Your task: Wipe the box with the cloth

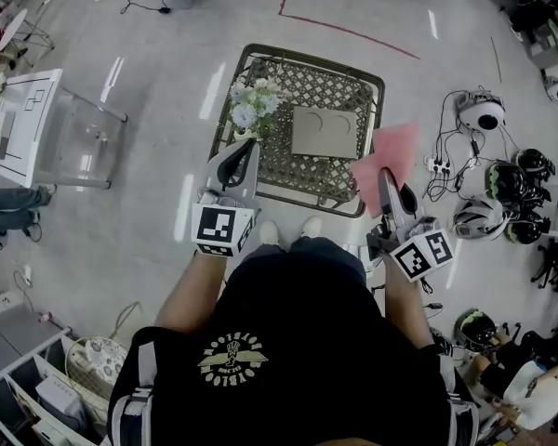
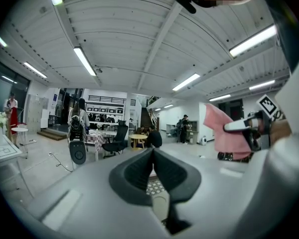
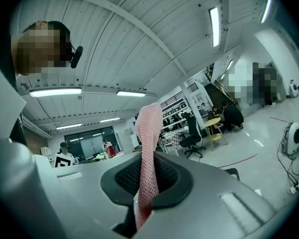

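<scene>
A flat tan box (image 1: 325, 131) lies on the dark lattice table (image 1: 353, 82). My right gripper (image 1: 389, 180) is shut on a pink cloth (image 1: 387, 154), which it holds up over the table's right edge, beside the box. In the right gripper view the cloth (image 3: 147, 133) runs up between the shut jaws (image 3: 145, 159). My left gripper (image 1: 245, 152) is raised near the table's left front edge with nothing in it; its jaws (image 2: 152, 152) meet. Both gripper views tilt up toward the ceiling. The left gripper view also catches the cloth (image 2: 223, 133).
A vase of white and blue flowers (image 1: 252, 106) stands on the table's left side, close to my left gripper. A clear acrylic side table (image 1: 79, 137) stands at left. Helmets (image 1: 502, 193) and cables with a power strip (image 1: 437, 163) lie on the floor at right.
</scene>
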Demonstrator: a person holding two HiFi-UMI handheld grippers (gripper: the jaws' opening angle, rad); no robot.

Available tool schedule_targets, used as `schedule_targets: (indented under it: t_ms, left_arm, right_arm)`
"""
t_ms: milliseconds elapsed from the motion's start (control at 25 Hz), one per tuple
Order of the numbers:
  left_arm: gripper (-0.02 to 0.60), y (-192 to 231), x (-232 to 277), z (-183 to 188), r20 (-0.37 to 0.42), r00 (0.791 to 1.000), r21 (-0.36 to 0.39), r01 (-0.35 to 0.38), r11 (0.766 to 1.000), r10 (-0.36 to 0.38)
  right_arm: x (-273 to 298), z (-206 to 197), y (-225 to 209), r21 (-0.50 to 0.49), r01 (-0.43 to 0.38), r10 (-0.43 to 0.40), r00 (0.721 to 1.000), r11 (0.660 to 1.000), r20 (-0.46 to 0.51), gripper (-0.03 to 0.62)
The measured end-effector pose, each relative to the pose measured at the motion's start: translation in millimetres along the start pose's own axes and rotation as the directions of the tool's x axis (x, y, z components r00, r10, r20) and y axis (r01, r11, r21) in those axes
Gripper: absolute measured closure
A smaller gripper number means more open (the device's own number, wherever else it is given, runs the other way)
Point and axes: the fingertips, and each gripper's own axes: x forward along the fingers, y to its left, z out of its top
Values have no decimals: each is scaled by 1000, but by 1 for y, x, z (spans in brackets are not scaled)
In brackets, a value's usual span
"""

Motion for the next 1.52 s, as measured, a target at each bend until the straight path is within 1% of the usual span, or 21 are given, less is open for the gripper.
schedule_targets:
  t_ms: [360, 680, 1080, 1360, 1520]
  left_arm:
    - [581, -27, 23, 7, 34, 999, 14, 2, 1000, -2]
    - [581, -51, 44, 29, 51, 999, 32, -5, 999, 4]
    - [581, -62, 69, 35, 17, 997, 49, -72, 996, 71]
    - [581, -69, 78, 31, -13, 992, 59, -124, 991, 125]
    - [581, -71, 83, 24, -39, 991, 63, -127, 990, 130]
  right_arm:
    - [-17, 8, -30, -2, 2, -2, 1000, 1000, 24, 577]
    - [-22, 34, -58, 1, -14, 14, 999, 1000, 42, 577]
    - [-7, 42, -96, 44, -81, 81, 997, 996, 18, 577]
    - [-2, 30, -119, 88, -121, 123, 992, 989, -17, 577]
    - [2, 24, -128, 110, -123, 126, 992, 986, -21, 577]
